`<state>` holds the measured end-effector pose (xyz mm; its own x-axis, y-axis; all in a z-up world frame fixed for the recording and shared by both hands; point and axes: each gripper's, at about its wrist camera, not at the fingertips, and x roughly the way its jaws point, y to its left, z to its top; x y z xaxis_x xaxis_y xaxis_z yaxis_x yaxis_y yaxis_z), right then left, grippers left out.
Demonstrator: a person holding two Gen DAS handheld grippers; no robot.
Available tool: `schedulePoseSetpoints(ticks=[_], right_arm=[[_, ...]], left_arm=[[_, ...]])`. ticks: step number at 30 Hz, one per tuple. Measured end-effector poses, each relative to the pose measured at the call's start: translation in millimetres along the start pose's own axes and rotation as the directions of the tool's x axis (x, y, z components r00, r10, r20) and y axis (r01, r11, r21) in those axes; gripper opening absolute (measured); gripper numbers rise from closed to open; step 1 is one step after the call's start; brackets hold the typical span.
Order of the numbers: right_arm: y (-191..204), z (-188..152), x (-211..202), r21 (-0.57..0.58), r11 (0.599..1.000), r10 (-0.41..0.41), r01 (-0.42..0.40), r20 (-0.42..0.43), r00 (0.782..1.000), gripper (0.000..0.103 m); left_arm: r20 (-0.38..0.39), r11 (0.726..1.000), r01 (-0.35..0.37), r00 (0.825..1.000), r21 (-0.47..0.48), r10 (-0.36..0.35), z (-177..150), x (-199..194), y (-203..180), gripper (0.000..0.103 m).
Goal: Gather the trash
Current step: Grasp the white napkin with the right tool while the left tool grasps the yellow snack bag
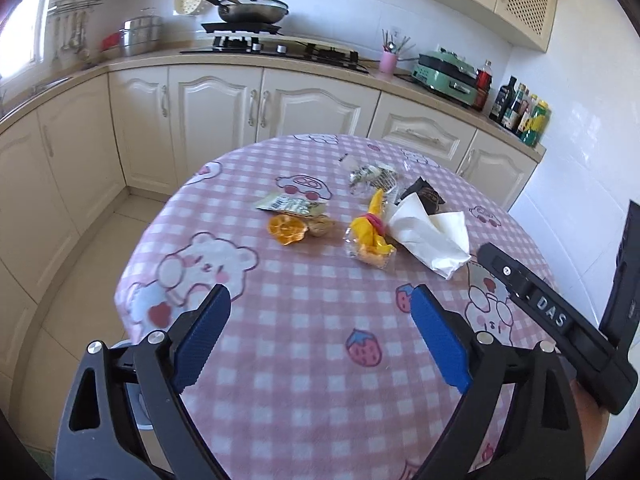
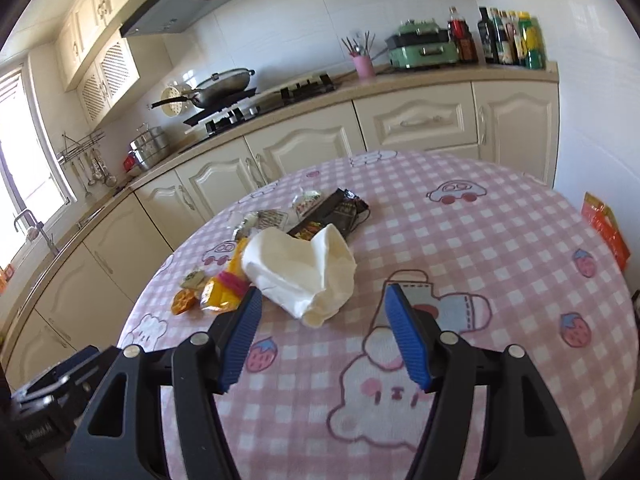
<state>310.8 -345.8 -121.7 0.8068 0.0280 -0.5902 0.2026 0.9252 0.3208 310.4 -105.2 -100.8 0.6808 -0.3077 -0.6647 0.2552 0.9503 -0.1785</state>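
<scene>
Trash lies on a round table with a pink checked cloth [image 1: 304, 312]. A crumpled white tissue [image 1: 430, 240] [image 2: 304, 270] lies beside a yellow wrapper [image 1: 370, 238] [image 2: 224, 288], an orange peel [image 1: 286, 230] [image 2: 183, 302], a nut shell [image 1: 320, 227], a green-white packet [image 1: 290, 205], a clear wrapper [image 1: 370, 176] [image 2: 260, 222] and a black wrapper [image 1: 426, 196] [image 2: 334, 216]. My left gripper [image 1: 320, 296] is open and empty, short of the pile. My right gripper [image 2: 322, 296] is open and empty, its fingertips just before the tissue's near end. The right gripper's body [image 1: 552, 320] shows in the left wrist view.
Cream kitchen cabinets and a counter [image 1: 256, 60] run behind the table, with a stove and wok [image 1: 252, 10], a pink utensil cup [image 2: 363, 65], a green appliance [image 2: 424, 50] and bottles [image 2: 512, 38]. An orange bag [image 2: 606, 228] hangs off the table's right side.
</scene>
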Motion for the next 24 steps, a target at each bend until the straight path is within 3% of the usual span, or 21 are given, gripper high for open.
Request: schedulePoseSetpoints(ticks=[6,8,9,10,11,20,22,23,24], right_arm=[[-2.5,13.1,40.1,0.040,0.999,0.036,-0.033,-0.082,0.996,0.061],[-2.5,14.0,48.1,0.050,0.994,0.099,-0.094,-0.104,0.990,0.034],[-1.4,14.9,49.3,0.040,0.993,0.115,-0.111,-0.103,0.988,0.029],[0.9,15.1,49.5,0.027,0.993,0.116,-0.113,-0.101,0.988,0.014],[3.0,14.7,50.1,0.019,0.994,0.113,-0.112,-0.102,0.988,0.006],[-6.9,14.3,49.0,0.089,0.980,0.185,-0.177,-0.086,0.979,0.004],[-6.8,14.1,48.3,0.089,0.980,0.188,-0.180,-0.084,0.979,0.004],[-7.1,13.8,48.1,0.089,0.979,0.189,-0.181,-0.083,0.979,0.004],[-7.4,13.8,48.0,0.089,0.979,0.191,-0.183,-0.083,0.978,0.004]], left_arm=[[-0.037,1.000,-0.002,0.999,0.011,0.003,10.4,31.8,-11.7,0.088],[-0.048,1.000,-0.001,0.999,0.017,0.002,14.1,41.8,-15.1,0.088],[-0.057,1.000,0.001,0.998,0.022,0.000,15.7,48.1,-18.5,0.088],[-0.060,1.000,0.004,0.998,0.025,-0.003,16.9,52.2,-20.5,0.088],[-0.063,1.000,0.007,0.998,0.027,-0.005,18.5,55.6,-22.4,0.088],[-0.099,1.000,-0.003,0.995,0.022,0.005,29.8,85.7,-31.1,0.087],[-0.107,1.000,-0.013,0.994,0.017,0.015,32.1,90.1,-30.9,0.079],[-0.113,1.000,-0.011,0.993,0.018,0.013,32.6,92.7,-31.7,0.066],[-0.125,1.000,0.001,0.992,0.014,0.001,32.6,96.1,-31.5,0.046]])
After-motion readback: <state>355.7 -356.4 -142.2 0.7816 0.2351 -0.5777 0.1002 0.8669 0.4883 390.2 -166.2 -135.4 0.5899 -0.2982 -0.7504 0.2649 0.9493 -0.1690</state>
